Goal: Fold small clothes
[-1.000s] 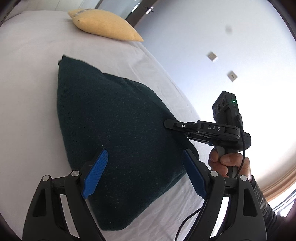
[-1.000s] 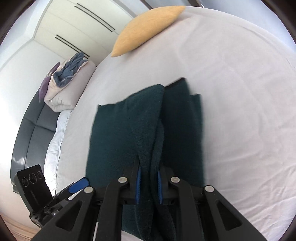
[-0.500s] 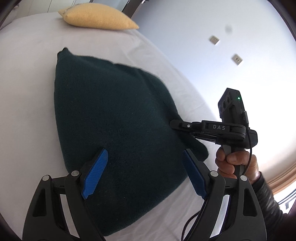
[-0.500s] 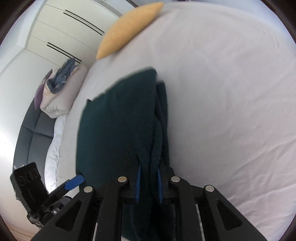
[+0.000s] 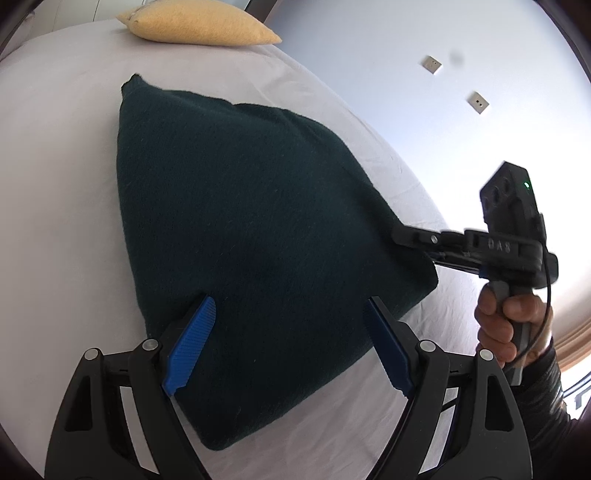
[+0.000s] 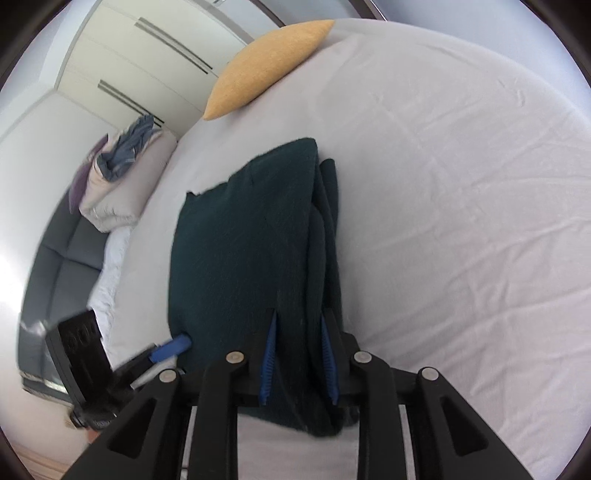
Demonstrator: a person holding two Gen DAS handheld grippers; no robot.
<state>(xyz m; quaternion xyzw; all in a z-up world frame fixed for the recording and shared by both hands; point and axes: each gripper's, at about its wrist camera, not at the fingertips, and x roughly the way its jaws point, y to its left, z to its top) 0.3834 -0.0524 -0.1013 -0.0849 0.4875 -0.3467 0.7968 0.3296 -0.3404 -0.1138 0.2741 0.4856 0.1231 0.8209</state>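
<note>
Letters "DAS" readable on right hand-held gripper (image 5: 400, 233) body. Dark green fuzzy knit garment (image 5: 243, 236), folded in thick layers, lies on wrinkled white bed sheet (image 6: 461, 184). Right hand-held gripper clamped on garment's edge fold. Left hand-held gripper (image 5: 288, 343) spread wide over garment, gripping nothing. Yellow textured cushion (image 6: 269, 62) at far end of bed.

Dark green garment (image 5: 240, 236) on white sheet (image 6: 461, 184) — mustard-yellow pillow (image 6: 266, 66), blue gripper pads (image 5: 190, 345).

One dark green garment (image 5: 251, 236), one yellow pillow (image 5: 199, 22), two wall sockets (image 5: 432, 64) (both white).
</note>
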